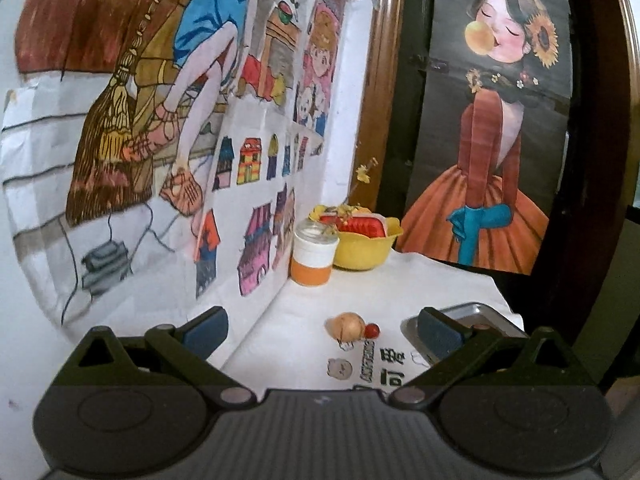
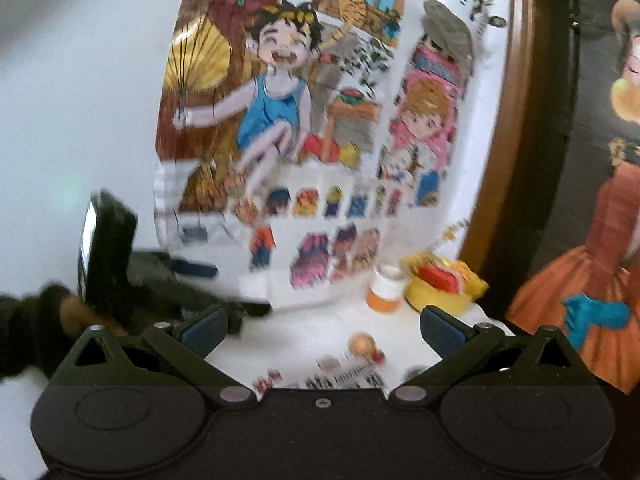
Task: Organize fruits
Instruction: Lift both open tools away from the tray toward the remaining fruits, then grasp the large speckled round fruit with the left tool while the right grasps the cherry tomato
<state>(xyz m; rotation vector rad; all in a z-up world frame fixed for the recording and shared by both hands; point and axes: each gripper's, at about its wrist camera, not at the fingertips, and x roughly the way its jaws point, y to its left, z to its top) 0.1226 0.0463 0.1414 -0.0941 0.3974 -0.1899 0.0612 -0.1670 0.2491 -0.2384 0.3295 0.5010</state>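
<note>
White-covered tabletop is shown below drawings. Both hand-held grippers, left and right, are held apart and empty. Onion and cherry tomato, touching, lie just ahead; approach is judged pending, toward the tray.

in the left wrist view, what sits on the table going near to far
printed lettering on the tablecloth → tan round fruit with a small red fruit touching it → orange-and-white jar → yellow bowl
</note>
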